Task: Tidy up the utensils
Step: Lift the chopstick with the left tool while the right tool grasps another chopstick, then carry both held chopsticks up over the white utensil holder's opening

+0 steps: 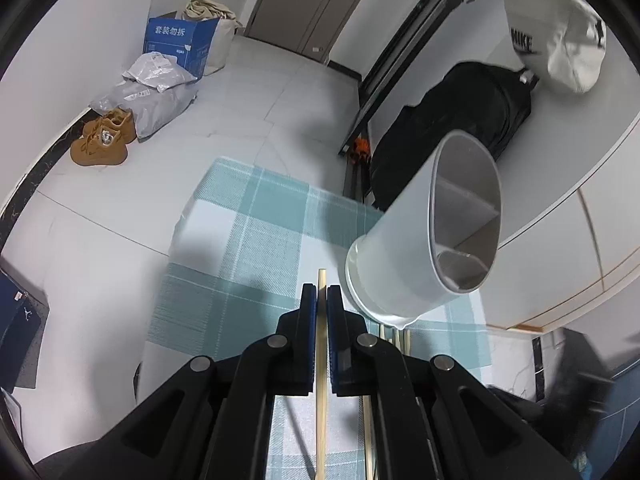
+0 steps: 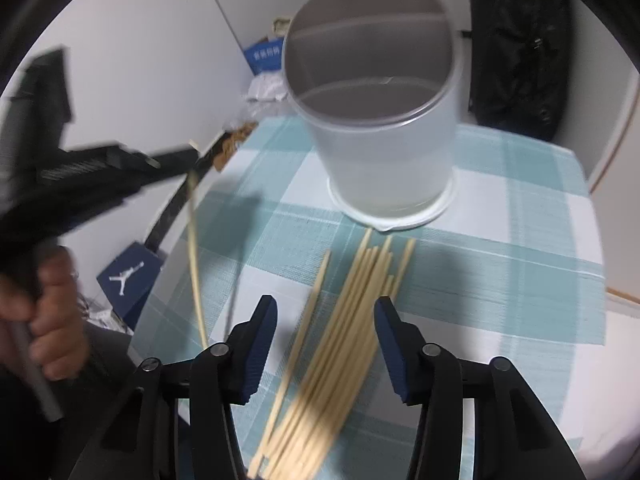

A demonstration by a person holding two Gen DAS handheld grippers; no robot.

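A single wooden chopstick (image 1: 321, 364) is clamped between the closed blue pads of the left hand-held gripper (image 1: 321, 294), its tip poking out just past the fingertips and its length running back under the body. Ahead and to the right of that hand-held gripper stands a white utensil holder (image 1: 404, 248) with inner dividers, on a teal checked cloth (image 1: 248, 248) that covers the counter.

In the right wrist view, a loose bundle of chopsticks (image 2: 340, 332) lies on the cloth, running from the holder's base back between the fingers of the right hand-held gripper (image 2: 326, 320). Its jaws stand apart on either side of the bundle, and the pads do not press on it. The holder stands straight ahead of it. Off to its left, a hand (image 2: 48, 320) grips the handle of the left hand-held gripper, with the chopstick hanging down from it.
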